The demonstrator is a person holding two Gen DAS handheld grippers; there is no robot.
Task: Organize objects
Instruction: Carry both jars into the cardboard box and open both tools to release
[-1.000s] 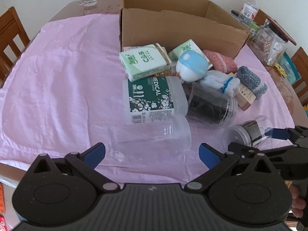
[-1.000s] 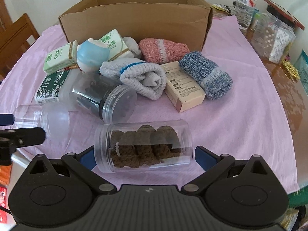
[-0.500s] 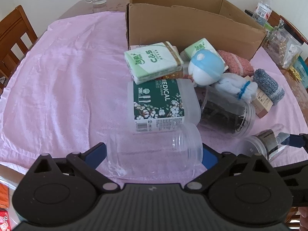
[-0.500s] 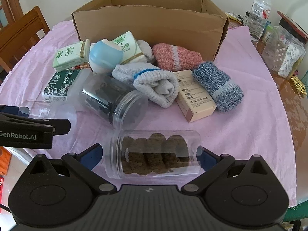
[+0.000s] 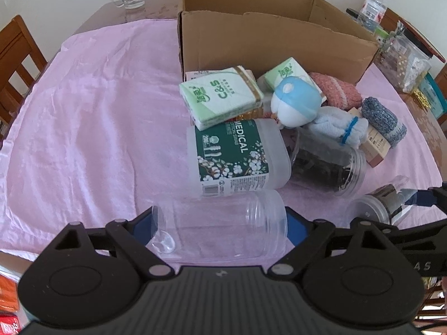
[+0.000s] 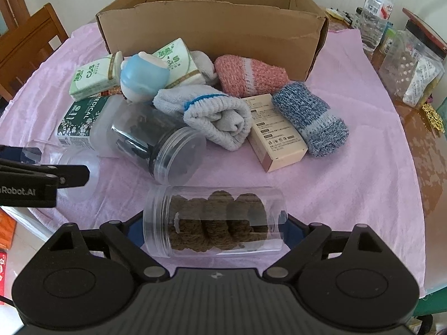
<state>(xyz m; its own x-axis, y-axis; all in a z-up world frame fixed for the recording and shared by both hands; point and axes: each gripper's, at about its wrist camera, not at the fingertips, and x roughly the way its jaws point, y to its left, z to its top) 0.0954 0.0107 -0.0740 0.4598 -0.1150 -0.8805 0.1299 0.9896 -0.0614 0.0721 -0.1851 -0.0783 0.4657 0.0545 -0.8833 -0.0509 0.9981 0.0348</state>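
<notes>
Two jars: empty jar (image 5: pixel 220 224) between left gripper (image 5: pixel 219 223) fingers; rope-filled jar (image 6: pixel 213 222) between right gripper (image 6: pixel 213 223) fingers.

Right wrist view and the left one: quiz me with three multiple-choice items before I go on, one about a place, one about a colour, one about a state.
1. Where does the pink sock lie?
A. inside the cardboard box
B. on the cloth against the front wall of the cardboard box
C. on a chair

2. What colour is the cloth over the table?
A. pale pink
B. green
C. grey

3. What is inside the clear jar between the fingers of the left claw?
A. brown rolls
B. dark pieces
C. nothing visible

Answers:
1 B: the sock rests on the cloth at the foot of the box wall.
2 A: pale pink fabric spreads under everything.
3 C: the cloth shows straight through it; the brown rolls are in the jar at the right claw.
</notes>
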